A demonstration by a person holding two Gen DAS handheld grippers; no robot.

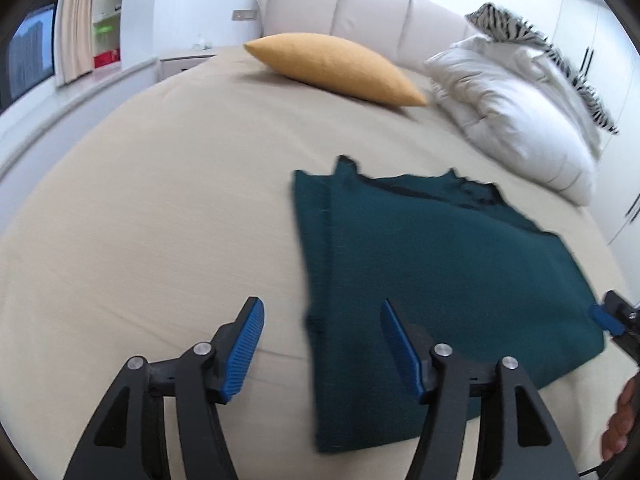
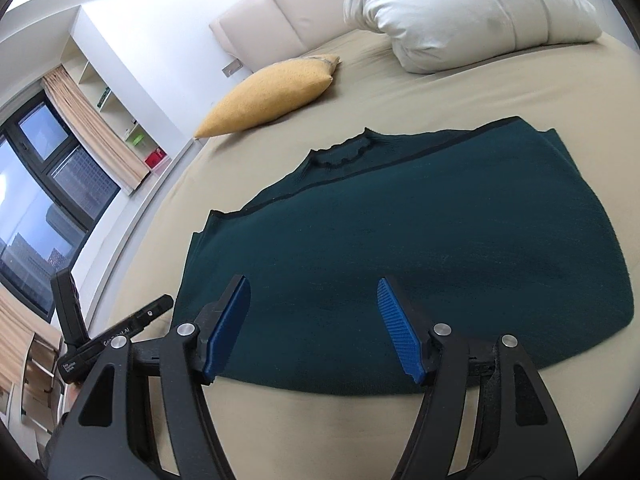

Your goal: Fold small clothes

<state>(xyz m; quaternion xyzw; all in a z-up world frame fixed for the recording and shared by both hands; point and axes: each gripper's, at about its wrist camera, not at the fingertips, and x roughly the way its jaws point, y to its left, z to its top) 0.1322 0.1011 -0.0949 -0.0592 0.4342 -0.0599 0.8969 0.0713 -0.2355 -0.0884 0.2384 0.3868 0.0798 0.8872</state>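
Observation:
A dark teal knit sweater (image 1: 432,280) lies flat on the beige bed sheet (image 1: 160,220), its sides folded in and its collar toward the headboard. My left gripper (image 1: 322,344) is open and empty, hovering over the sweater's near left edge. In the right wrist view the sweater (image 2: 400,232) fills the middle, and my right gripper (image 2: 314,328) is open and empty just above its near hem. The right gripper's tip also shows in the left wrist view (image 1: 612,316) at the sweater's right corner. The left gripper's body shows at the left of the right wrist view (image 2: 108,336).
A mustard cushion (image 1: 336,68) and a white duvet (image 1: 516,112) with a zebra-striped cloth (image 1: 536,40) lie near the padded headboard (image 1: 360,4). A window (image 2: 36,200) and shelves (image 2: 120,120) stand to the left of the bed.

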